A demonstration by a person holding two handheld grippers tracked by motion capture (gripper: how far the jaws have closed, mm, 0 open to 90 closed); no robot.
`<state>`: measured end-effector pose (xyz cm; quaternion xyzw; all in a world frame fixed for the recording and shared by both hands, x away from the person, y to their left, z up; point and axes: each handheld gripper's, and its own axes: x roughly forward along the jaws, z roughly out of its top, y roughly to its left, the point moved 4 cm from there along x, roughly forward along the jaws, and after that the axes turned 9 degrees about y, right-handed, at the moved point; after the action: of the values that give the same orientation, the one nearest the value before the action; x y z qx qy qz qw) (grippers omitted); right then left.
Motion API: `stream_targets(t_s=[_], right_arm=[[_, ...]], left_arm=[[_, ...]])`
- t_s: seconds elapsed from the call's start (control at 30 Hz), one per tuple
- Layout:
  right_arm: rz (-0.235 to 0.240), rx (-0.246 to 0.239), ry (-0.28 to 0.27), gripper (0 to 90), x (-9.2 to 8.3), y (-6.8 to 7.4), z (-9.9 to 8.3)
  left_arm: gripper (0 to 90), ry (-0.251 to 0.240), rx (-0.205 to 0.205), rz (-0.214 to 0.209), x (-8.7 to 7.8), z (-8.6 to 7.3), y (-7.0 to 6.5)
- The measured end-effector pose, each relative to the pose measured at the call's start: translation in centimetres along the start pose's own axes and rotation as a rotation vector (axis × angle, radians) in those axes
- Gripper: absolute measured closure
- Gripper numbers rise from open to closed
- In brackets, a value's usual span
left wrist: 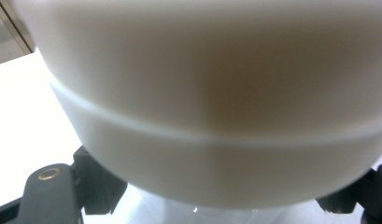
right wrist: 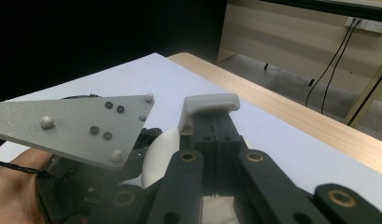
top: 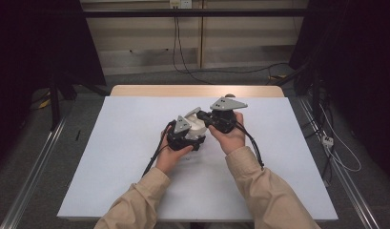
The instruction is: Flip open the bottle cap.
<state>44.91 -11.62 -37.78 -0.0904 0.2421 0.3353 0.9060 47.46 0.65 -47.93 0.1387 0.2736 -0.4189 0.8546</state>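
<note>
One white rounded object (top: 198,128), perhaps a cup or small bowl though its kind cannot be told for certain, is held just above the middle of the table (top: 121,157), between the two hands. It is clamped in the jaws of the left gripper (top: 195,131), whose black jaws are seen at either side of its pale curved wall (left wrist: 216,116) in the left gripper view. The jaws of the right gripper (right wrist: 212,105) are pressed together with nothing between them, and their tip is laid just beside the object's white side (right wrist: 158,156). The step in hand is judged to be a steadying of the object while the second gripper is brought up. Before any grasp, the right jaws would have to be parted. One object, two grippers and one table are counted.
</note>
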Motion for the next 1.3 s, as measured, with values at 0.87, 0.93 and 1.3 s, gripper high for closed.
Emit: stream_targets(t_s=[0.87,0.93,1.3], right_arm=[[-0.014,-0.021,0.006,90.0,1.0,0.1,1.1],[-0.013,-0.023,0.008,90.0,1.1,0.1,1.3],[-0.011,-0.025,0.003,90.0,1.4,0.2,1.6]], left_arm=[[18.8,0.003,0.003,0.003,0.0,0.0,0.0],[18.8,0.003,0.002,0.003,0.0,0.0,0.1],[18.8,0.008,0.008,0.005,0.0,0.0,0.1]])
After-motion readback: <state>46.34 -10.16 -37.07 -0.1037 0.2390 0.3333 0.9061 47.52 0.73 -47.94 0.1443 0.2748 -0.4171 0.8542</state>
